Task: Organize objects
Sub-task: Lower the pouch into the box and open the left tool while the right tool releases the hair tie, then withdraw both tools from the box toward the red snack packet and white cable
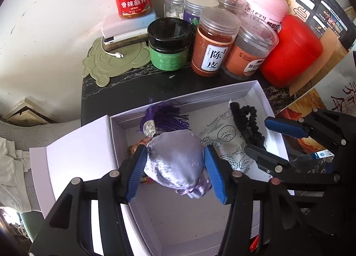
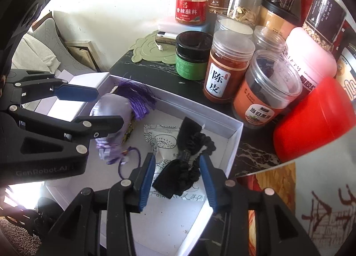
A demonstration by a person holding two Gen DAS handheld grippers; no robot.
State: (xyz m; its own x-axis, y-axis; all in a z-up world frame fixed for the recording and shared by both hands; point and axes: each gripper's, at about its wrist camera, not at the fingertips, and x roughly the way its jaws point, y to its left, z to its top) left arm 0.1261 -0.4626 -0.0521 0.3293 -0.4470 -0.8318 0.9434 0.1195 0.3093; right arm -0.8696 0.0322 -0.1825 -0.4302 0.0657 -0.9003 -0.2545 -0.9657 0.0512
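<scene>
Left gripper (image 1: 175, 168) fingers clasp a satiny lilac sachet (image 1: 173, 160) over the white box (image 1: 182, 98); right gripper (image 2: 176, 178) fingers stand open astride a black ruffled scrunchie (image 2: 184, 173).

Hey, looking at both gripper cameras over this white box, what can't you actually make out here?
- Left wrist view: the reddish item under the lilac sachet is mostly covered by it and the left gripper.
- Right wrist view: the printed packet lies partly under the black scrunchie; its text is unreadable.
- Both views: the white box near edge is cut off by the gripper bodies.
- Back-row jars: contents hidden behind front jars.
</scene>
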